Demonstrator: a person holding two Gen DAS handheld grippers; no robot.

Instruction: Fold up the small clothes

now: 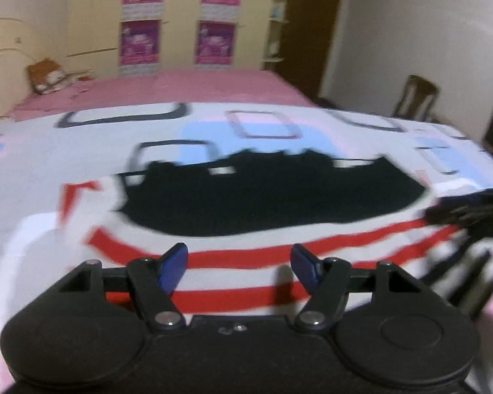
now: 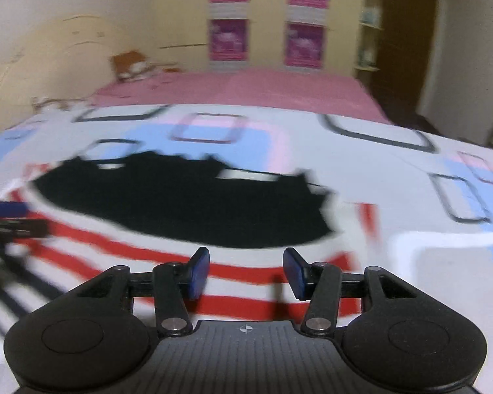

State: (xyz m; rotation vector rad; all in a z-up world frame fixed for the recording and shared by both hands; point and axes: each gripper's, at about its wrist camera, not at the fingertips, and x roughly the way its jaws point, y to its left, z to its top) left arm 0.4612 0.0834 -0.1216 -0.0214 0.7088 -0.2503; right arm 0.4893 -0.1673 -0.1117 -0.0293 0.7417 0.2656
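Presently nothing is held: the left gripper (image 1: 238, 267) and right gripper (image 2: 246, 271) hang part open above the striped garment (image 1: 246, 256), spread near the bed's (image 1: 197, 85) foot edge. A hem grasp is judged next.

Home bedroom: bed (image 1: 213, 88), wardrobe (image 1: 92, 16), wall posters (image 1: 139, 42), chair (image 1: 415, 97)

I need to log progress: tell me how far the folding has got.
Done: the black garment lies on the red-striped garment; whether it is folded, blur hides. In hand: nothing; left gripper and right gripper have empty, open jaws. Left: the striped garment looks spread flat, unfolded.
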